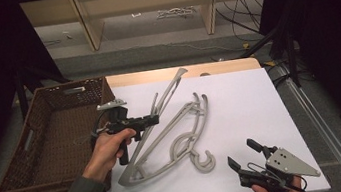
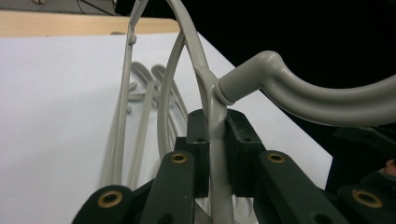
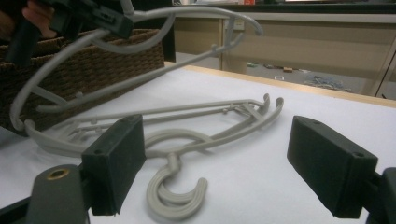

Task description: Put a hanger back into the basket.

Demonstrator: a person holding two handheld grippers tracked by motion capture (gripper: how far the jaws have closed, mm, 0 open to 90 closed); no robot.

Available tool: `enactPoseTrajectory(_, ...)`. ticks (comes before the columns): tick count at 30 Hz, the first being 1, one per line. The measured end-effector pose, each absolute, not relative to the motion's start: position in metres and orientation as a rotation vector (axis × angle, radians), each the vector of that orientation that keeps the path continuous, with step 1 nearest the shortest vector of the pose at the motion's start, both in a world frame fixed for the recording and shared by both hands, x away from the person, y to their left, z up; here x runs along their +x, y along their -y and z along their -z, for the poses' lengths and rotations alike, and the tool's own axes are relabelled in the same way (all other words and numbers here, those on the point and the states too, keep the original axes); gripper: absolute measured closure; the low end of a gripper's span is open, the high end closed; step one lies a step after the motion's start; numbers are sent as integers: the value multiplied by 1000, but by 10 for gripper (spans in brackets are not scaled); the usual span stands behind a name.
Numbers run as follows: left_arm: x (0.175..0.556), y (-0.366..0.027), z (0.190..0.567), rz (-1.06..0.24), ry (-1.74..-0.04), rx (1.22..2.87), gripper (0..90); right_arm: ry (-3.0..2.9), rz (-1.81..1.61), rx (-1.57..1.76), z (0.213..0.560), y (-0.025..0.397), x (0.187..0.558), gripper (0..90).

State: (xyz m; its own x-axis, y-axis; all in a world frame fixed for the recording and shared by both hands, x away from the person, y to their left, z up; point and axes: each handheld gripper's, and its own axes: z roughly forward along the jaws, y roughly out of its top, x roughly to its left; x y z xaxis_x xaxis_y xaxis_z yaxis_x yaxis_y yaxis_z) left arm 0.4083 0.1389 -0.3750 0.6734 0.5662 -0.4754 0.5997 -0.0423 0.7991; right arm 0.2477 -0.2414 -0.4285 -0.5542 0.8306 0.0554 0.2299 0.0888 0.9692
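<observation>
Two tongs, two grey hangers on your white bench. Right tongs (image 1: 240, 156): near the bench's near right corner, spread wide, holding nothing. Flat hanger (image 1: 190, 123): lies just beyond and left of them, hook (image 3: 175, 198) toward you, long axis running from near left toward the far edge; your right hand is the nearer. Left tongs (image 1: 154, 119): clamped tight on the neck of the raised hanger (image 2: 205, 74), which is tilted up above the flat one. Wicker basket (image 1: 22, 172): beside the bench's left edge, likely where you carry it.
</observation>
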Motion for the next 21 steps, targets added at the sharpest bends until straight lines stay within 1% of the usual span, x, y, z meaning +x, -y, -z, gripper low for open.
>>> enactPoseTrajectory(3, 408, -141, 368, 27, -942, 1693, 809, -1847, -1488, 1047, 428, 242, 247, 203)
enactPoseTrajectory(4, 407, -143, 362, 0, -937, 1704, 810, -1846, -1491, 1046, 428, 242, 247, 203)
enactPoseTrajectory(9, 408, -146, 355, 5, -933, 1692, 810, -1848, -1488, 1045, 429, 241, 248, 203)
enactPoseTrajectory(10, 408, -148, 348, -20, -934, 1700, 810, -1848, -1489, 1045, 429, 242, 248, 203)
enactPoseTrajectory(15, 407, -152, 335, -25, -913, 1695, 810, -1842, -1491, 1041, 429, 242, 248, 203)
enactPoseTrajectory(16, 405, -154, 326, -55, -894, 1724, 810, -1840, -1488, 1042, 429, 242, 248, 203)
enactPoseTrajectory(19, 405, -156, 319, -53, -891, 1719, 810, -1848, -1479, 1048, 429, 242, 247, 203)
enactPoseTrajectory(20, 405, -160, 311, -18, -876, 1709, 810, -1841, -1487, 1040, 429, 242, 248, 203)
enactPoseTrajectory(21, 405, -160, 311, -18, -876, 1709, 810, -1843, -1482, 1037, 429, 242, 248, 202)
